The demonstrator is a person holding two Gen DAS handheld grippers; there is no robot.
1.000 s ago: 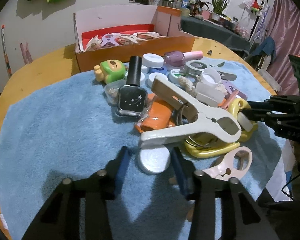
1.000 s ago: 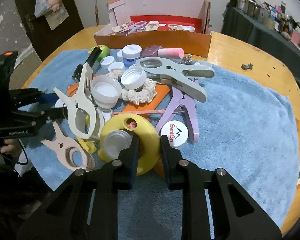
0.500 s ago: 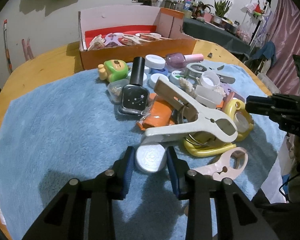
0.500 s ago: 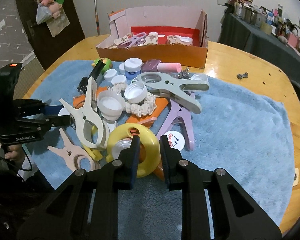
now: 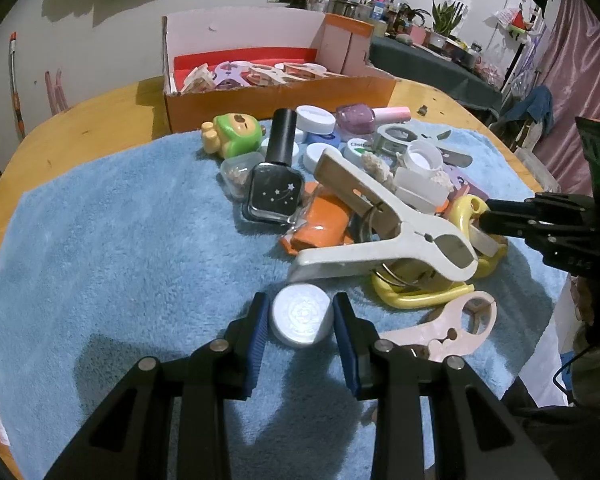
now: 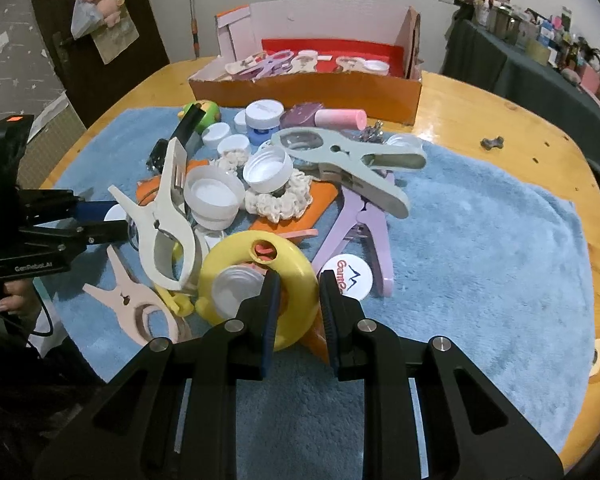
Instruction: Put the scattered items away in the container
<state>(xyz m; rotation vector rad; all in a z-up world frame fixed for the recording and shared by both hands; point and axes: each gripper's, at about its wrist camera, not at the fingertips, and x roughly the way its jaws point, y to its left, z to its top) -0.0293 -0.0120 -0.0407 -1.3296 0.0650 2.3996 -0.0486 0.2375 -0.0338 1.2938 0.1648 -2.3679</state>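
The left claw (image 5: pixel 300 320) is pinching a round silver lid (image 5: pixel 302 315) that sits on the blue towel (image 5: pixel 119 240) at the near edge of the pile. The right claw (image 6: pixel 297 296) is pinching the rim of a yellow ring (image 6: pixel 255 268) that lies on the same towel. A big white clip (image 5: pixel 384 236) rests on top of the pile. The orange cardboard box (image 5: pixel 283 96) stands behind the towel on the wooden desk (image 6: pixel 500 116), with some clips already inside.

left hand-held gripper (image 5: pixel 301 316) clamped, right hand-held gripper (image 6: pixel 298 296) clamped
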